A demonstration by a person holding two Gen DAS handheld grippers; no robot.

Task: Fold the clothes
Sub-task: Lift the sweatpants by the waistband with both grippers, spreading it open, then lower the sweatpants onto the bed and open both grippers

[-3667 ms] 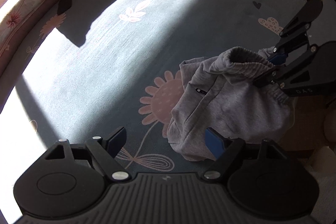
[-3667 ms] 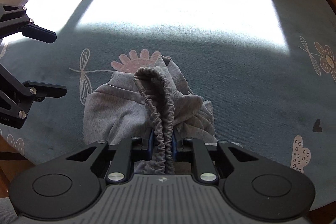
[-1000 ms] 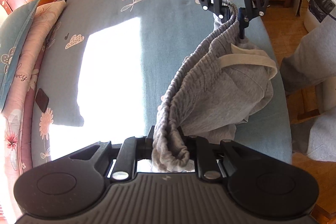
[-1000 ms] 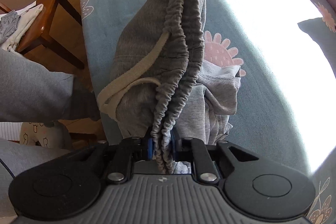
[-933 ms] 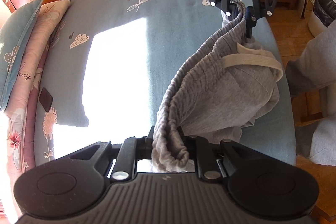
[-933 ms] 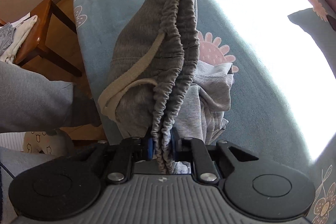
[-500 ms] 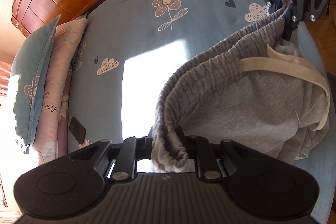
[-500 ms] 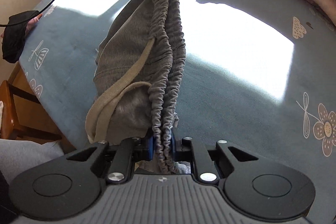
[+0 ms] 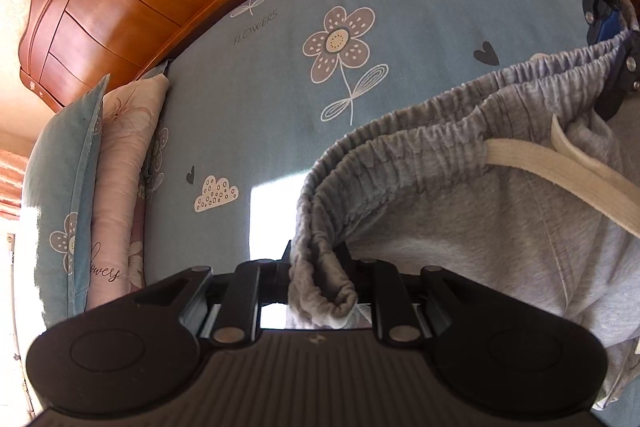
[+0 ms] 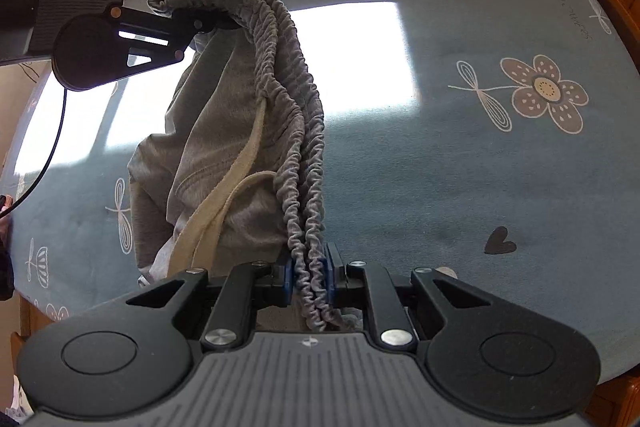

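Clearly both tools have the grey sweatpants (image 10: 224, 131) by the elastic waistband (image 10: 288, 75): the left gripper (image 9: 320, 287) has its fingers pinched tight on one gathered end, and the right gripper (image 10: 312, 275) has its blue pads (image 10: 286, 273) pressed onto the other end, the band doubled between them. The garment hangs in the air above the blue flowered bedsheet (image 10: 480, 167), with the waistband running as a slack line from one tool to the other and the body of the pants drooping below it toward the near edge of the bed; the legs are bunched underneath and I cannot tell which way they trail. So the long axis I can judge is the waistband's, stretched hand to hand, while the true length of the pants points downward, crumpled. The risk I see is that the cream drawstring (image 10: 224, 195), looping loose on the near side, could get trapped inside a fold or snag on a finger. The band also sags in the middle, so if the pants are laid down like this they may land twisted, with the legs piled unevenly. A thick elastic roll could slide out of either pinch if the hands pull apart hard. The pillows (image 9: 80, 187) at the far left leave the sunlit middle free.
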